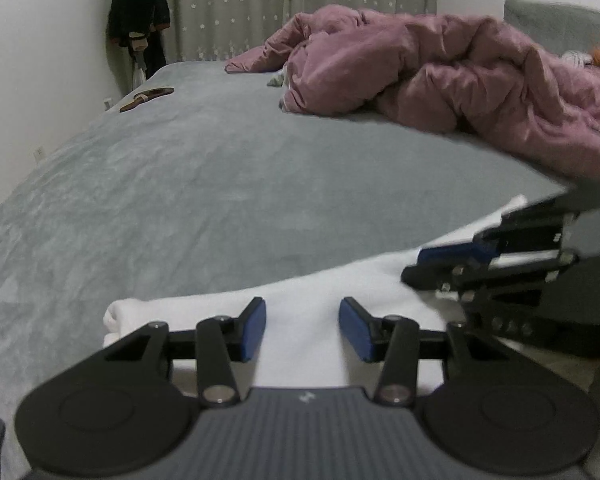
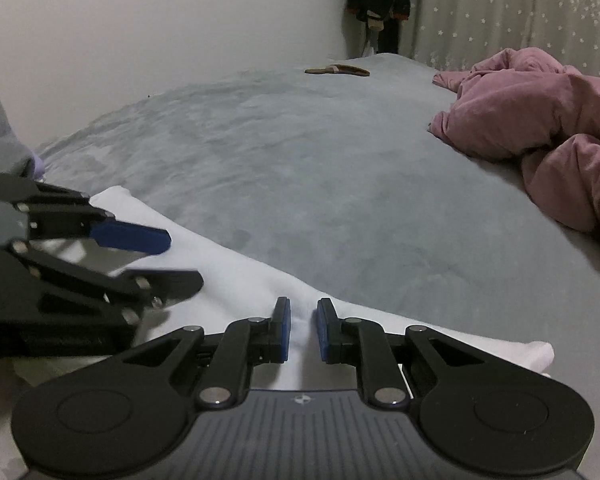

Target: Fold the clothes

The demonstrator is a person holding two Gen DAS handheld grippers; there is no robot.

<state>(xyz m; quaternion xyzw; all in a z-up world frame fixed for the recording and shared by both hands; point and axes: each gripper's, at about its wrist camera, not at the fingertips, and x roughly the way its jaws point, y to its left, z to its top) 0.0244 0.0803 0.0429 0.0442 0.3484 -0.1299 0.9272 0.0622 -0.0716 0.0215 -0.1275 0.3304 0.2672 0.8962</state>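
White garment [image 1: 300,308] lying on the near edge of a grey-covered bed [image 1: 220,184], with both tools over it. Its visible far edge runs crosswise to the tools, from a rounded, doubled-over corner at the left in the left wrist view to a similar corner at the right in the right wrist view; the long axis therefore appears to lie side to side along the bed edge. What kind of garment it is cannot be told.

Left tool [image 1: 302,330]: fingers well apart, white cloth below the gap, nothing between the pads. Right tool [image 2: 303,330]: fingers nearly together, with a raised ridge of the white cloth in the narrow gap; whether the pads actually pinch it cannot be told.

Step in hand, as a judgement: taking hold of the garment's far portion for a fold or a straightening pull. The doubled corners fit either a garment partly folded or one merely bunched. Any further move calls for a firm pinch by both tools at matching points along the edge.

A crumpled pink quilt [image 1: 440,76] lies well apart at the far right.
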